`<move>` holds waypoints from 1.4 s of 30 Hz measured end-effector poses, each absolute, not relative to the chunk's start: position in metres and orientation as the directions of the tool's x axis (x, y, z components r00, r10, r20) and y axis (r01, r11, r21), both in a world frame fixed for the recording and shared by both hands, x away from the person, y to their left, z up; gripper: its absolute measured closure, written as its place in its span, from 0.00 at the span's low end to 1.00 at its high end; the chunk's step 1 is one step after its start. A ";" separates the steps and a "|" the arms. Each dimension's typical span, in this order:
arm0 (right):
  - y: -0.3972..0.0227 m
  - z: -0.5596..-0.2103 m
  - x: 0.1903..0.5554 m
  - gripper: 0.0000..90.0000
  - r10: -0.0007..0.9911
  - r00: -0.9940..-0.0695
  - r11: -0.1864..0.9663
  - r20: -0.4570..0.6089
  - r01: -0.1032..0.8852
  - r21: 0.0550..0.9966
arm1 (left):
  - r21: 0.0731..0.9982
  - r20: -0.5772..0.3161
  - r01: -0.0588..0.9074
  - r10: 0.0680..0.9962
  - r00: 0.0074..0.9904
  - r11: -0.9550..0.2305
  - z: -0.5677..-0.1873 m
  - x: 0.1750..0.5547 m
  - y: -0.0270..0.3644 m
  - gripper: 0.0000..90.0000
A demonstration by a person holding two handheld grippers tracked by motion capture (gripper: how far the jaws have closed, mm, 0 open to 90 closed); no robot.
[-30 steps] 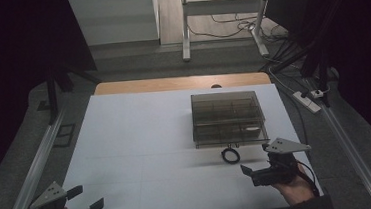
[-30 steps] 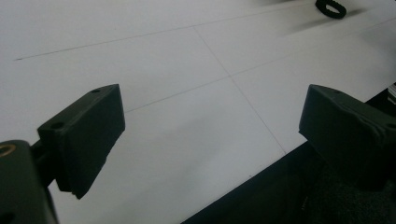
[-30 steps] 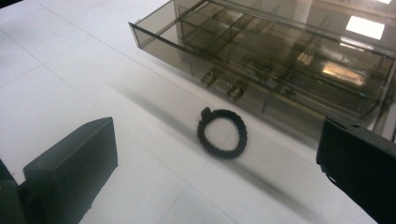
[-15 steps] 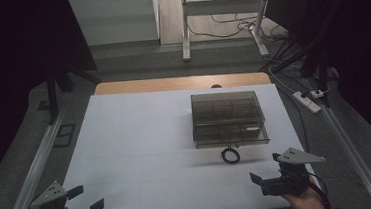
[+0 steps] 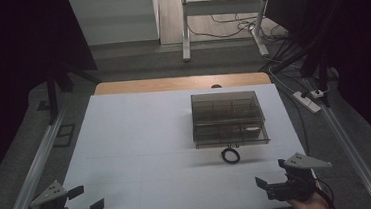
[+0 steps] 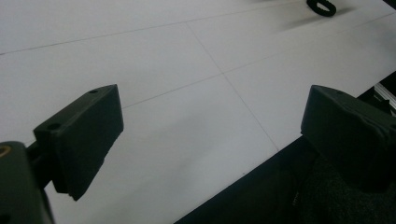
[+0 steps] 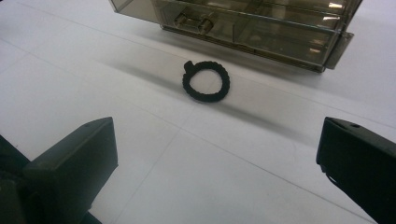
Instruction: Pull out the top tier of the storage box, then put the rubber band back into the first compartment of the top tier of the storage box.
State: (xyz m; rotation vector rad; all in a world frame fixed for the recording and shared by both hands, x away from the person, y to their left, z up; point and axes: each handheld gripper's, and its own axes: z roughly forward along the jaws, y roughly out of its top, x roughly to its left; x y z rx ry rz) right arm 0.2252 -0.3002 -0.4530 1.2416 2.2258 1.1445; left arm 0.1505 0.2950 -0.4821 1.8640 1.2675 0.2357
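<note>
A small black braided ring [image 5: 230,155] [image 7: 206,81] lies flat on the white table [image 5: 141,138], just in front of a smoky clear plastic drawer box [image 5: 228,118] [image 7: 243,23]. The ring [image 6: 321,6] also appears far off in the left gripper view. My right gripper [image 5: 269,178] [image 7: 217,168] hovers at the table's near right edge, open, jaws wide apart with nothing between them, aimed toward the ring. At the near left corner my left gripper [image 5: 85,198] [image 6: 212,135] is open and empty over the table edge.
The drawer box has two small knobs [image 7: 194,19] on its front. A wooden strip [image 5: 182,83] borders the far side of the table. Metal rails [image 5: 37,161] run along both sides, and cables and a power strip [image 5: 309,99] lie on the floor at the right.
My right gripper has drawn back from beside the ring toward the near right edge of the table. The left gripper has barely moved.
</note>
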 end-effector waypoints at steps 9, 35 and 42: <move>-0.302 -0.453 0.224 0.00 0.827 -0.555 0.289 0.092 0.560 0.776 | 0.726 -0.295 0.677 0.834 0.467 -0.122 -0.482 0.151 0.295 0.06; -0.290 -0.455 0.228 0.00 0.802 -0.594 0.361 0.069 0.573 0.736 | 0.724 -0.306 0.680 0.831 0.464 -0.113 -0.483 0.151 0.297 0.06; -0.282 -0.456 0.230 0.00 0.790 -0.612 0.400 0.044 0.569 0.718 | 0.723 -0.314 0.682 0.828 0.464 -0.109 -0.483 0.152 0.297 0.06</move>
